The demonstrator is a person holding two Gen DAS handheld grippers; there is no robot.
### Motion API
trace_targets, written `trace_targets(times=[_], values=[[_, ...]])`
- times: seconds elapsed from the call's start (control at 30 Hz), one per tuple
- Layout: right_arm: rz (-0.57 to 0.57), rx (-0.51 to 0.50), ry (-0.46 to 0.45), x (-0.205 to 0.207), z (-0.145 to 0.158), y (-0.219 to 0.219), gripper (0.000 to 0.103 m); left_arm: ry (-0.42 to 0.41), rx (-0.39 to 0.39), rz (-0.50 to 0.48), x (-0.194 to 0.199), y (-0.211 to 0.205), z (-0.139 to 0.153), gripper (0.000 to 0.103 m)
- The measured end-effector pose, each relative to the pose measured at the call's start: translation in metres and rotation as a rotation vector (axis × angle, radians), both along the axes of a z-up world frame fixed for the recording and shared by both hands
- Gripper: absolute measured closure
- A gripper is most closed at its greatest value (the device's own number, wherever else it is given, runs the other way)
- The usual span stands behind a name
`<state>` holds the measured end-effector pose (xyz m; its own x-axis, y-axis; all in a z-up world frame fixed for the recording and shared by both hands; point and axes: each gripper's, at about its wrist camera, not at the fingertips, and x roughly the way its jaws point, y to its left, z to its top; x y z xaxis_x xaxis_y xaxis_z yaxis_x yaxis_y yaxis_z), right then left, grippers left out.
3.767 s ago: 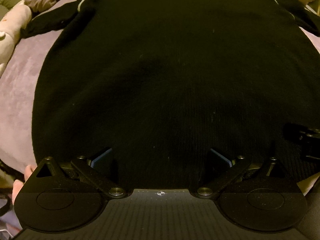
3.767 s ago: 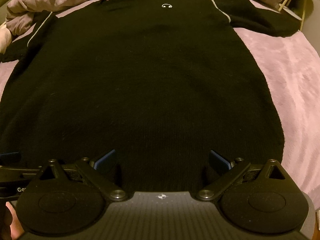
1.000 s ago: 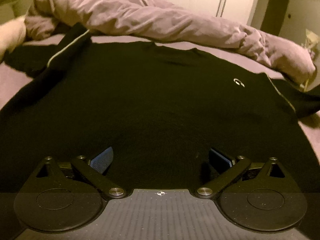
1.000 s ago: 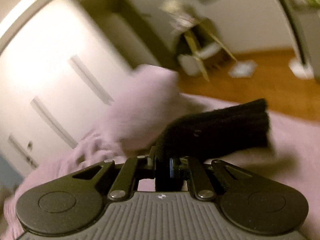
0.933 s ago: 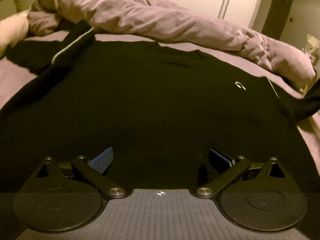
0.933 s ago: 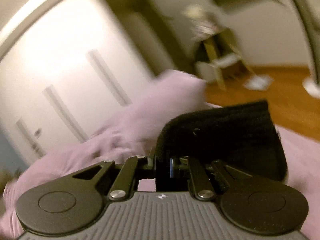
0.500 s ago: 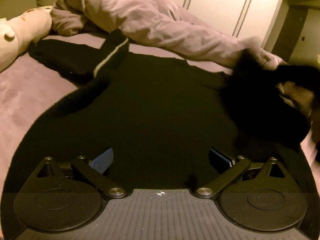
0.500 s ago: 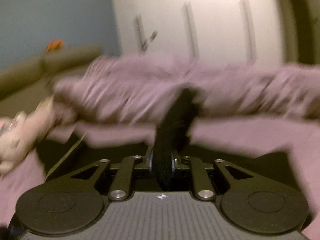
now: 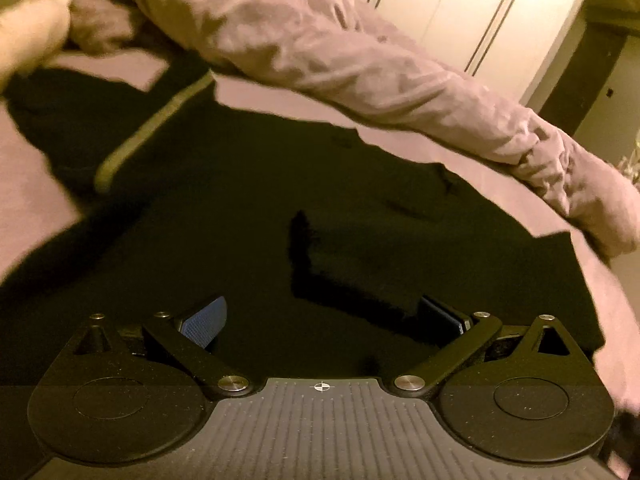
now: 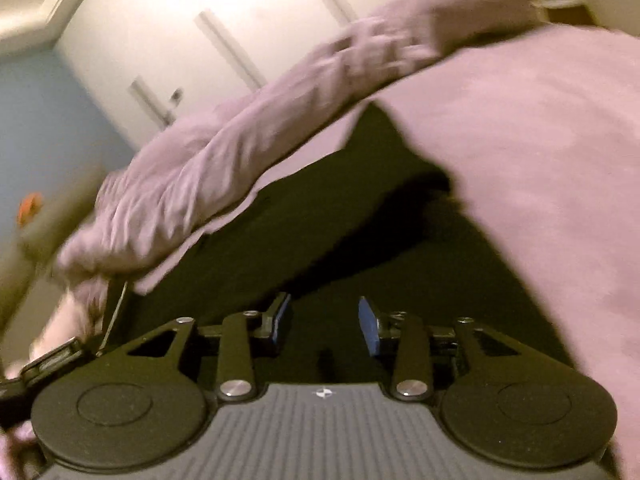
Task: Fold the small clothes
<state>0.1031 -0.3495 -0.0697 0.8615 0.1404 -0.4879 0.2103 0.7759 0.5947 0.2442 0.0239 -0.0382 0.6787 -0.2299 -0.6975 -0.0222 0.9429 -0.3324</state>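
From my left camera I see the black sweater (image 9: 248, 216) spread flat across the mauve bed (image 9: 36, 184), filling most of the lower view. Its right sleeve (image 9: 360, 264) lies folded inward over the body, the cuff end sitting near the middle of the chest. The other sleeve, with a pale stripe (image 9: 152, 128) at the shoulder seam, stretches away toward the upper left. A rumpled mauve duvet (image 9: 360, 68) is heaped along the far edge of the bed, and white wardrobe doors (image 9: 480, 12) stand behind it.

My left claw (image 9: 322, 312) is spread wide, its blue pads far apart above the sweater's lower part, and nothing is between them.

My right camera is blurred. My right claw (image 10: 324, 320) hangs over the dark fabric of the sweater (image 10: 348, 232), and its jaws are opening; the blue pads stand partly apart and no cloth is pinched between them. The bare bed sheet (image 10: 540, 160) fills the right side of that view, and the duvet (image 10: 224, 160) runs diagonally across the upper left.
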Motion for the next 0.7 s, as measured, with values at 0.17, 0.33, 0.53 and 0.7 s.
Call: trace_targets(times=[0.17, 0.33, 0.53, 0.7], values=[[-0.049, 0.087, -0.022, -0.004, -0.016, -0.03, 0.063, 0.088, -0.047, 0.057, 0.04, -0.019, -0.018, 0.002], [-0.038, 0.079, -0.029, -0.003, -0.023, -0.033, 0.063, 0.073, 0.091, 0.061, 0.054, -0.043, -0.025, 0.043], [-0.065, 0.023, -0.042, -0.005, -0.015, -0.029, 0.06, 0.041, 0.135, 0.066, 0.054, -0.032, -0.011, 0.084], [-0.087, 0.002, -0.036, -0.008, -0.014, -0.026, 0.06, 0.006, 0.125, 0.068, 0.057, -0.019, 0.004, 0.088]])
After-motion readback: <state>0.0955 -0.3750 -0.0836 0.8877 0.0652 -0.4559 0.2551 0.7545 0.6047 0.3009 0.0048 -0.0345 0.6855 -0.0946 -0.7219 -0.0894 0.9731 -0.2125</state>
